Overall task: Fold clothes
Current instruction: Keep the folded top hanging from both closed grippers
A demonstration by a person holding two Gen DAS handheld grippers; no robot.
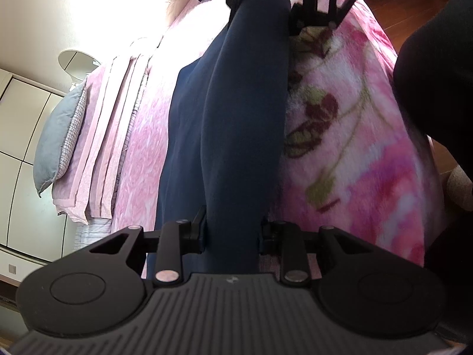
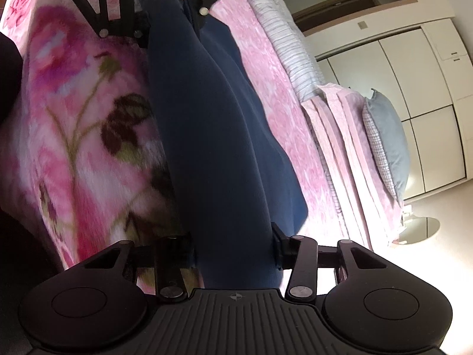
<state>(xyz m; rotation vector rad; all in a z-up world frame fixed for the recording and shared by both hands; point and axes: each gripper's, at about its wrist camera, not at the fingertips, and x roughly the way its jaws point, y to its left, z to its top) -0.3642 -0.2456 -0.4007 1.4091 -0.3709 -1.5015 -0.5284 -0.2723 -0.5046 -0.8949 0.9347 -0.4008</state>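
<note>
- Looking through the left wrist view first: the left gripper (image 1: 233,230) is pinching a bunched-up fold of the navy garment (image 1: 236,124), with both pads pressed into the cloth.
- From there the garment runs as a long dark band away across the pink floral blanket (image 1: 348,136) to the right gripper (image 1: 288,19) at the top of the view, which has the cloth's far end between its fingers.
- Left of the garment there's a stack of folded pink bedding (image 1: 100,136) and a grey pillow (image 1: 54,142) beyond it.
- Right wrist view: the right gripper (image 2: 233,248) sits around the same navy garment (image 2: 218,136), jaws partly spread, pads against the fabric on both sides.
- The garment stretches over the pink floral blanket (image 2: 74,124) up to the left gripper (image 2: 168,20); the pillow (image 2: 390,139) is off to its right.
</note>
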